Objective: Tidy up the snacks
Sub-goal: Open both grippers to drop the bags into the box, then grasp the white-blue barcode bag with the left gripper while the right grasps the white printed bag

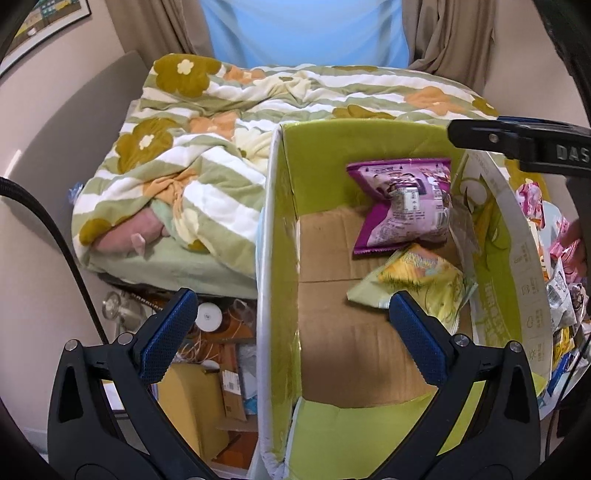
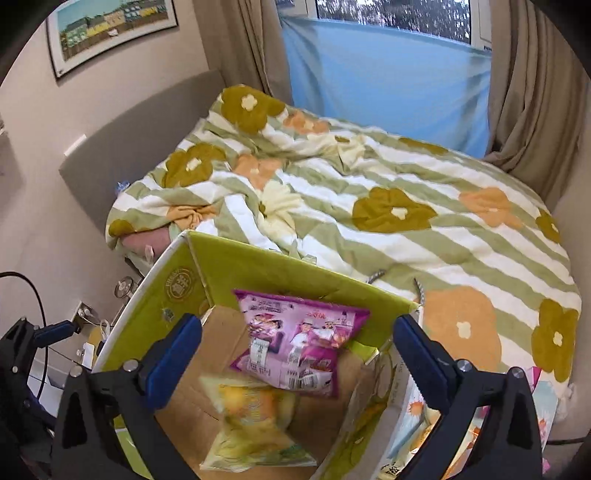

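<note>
**Snack bags lie in the green box**

The snack bags sit inside our box [image 1: 280, 229], which is green on its walls and brown on its floor. The purple bag [image 1: 406, 206] leans against the far wall. The yellow bag [image 1: 424, 284] lies just in front of it, close to the right wall. In the right wrist view the yellow bag [image 2: 255, 417] looks blurry, so we cannot tell if it is lying flat on the floor. The purple bag [image 2: 299, 339] is just behind it there.

Our right gripper [image 2: 299, 354] is above the box with its jaws spread wide. Nothing is pressed between them. Our left gripper [image 1: 291, 332] is spread wide too, with the left wall of the box between its fingers, and it grips nothing.

More snack bags [image 1: 561, 266] are piled outside the box on the right.

Behind the box is a bed with a striped flower blanket [image 2: 369, 206]. Past the bed are a blue sheet [image 2: 388, 77] and brown curtains [image 2: 532, 85]. A picture [image 2: 110, 26] hangs on the wall.
</note>
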Available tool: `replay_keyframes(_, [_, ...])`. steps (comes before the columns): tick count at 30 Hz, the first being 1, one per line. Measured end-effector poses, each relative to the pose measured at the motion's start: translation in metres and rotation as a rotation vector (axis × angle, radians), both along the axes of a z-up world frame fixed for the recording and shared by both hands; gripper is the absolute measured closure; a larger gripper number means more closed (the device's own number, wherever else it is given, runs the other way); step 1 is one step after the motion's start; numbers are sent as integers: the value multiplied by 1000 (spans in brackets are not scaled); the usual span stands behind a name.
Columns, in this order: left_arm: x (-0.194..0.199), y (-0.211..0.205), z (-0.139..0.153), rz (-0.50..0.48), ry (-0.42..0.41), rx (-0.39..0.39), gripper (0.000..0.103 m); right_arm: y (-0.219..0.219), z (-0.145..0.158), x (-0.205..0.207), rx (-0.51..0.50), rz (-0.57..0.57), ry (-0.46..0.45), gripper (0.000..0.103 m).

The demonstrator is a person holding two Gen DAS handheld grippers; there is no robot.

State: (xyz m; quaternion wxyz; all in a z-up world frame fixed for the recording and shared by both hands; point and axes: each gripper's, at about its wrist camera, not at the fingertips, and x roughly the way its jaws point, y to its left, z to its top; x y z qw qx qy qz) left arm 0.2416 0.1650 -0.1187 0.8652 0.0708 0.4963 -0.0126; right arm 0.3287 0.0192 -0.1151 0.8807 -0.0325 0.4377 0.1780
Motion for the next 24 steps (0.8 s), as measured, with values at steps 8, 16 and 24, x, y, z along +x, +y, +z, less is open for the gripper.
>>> replay_keyframes(8, [-12,-6,21,8,-35,-5,1,-12,20,-23,20,-14,-32,0])
replay_keyframes(16, [-30,-13,61,-19,-124,-8,1,-24,73,-65,29,-40,-127,0])
replay_keyframes(24, [-51,-42,95,-85,-221,-25,1,-46,111,-126,-81,-131,-255,0])
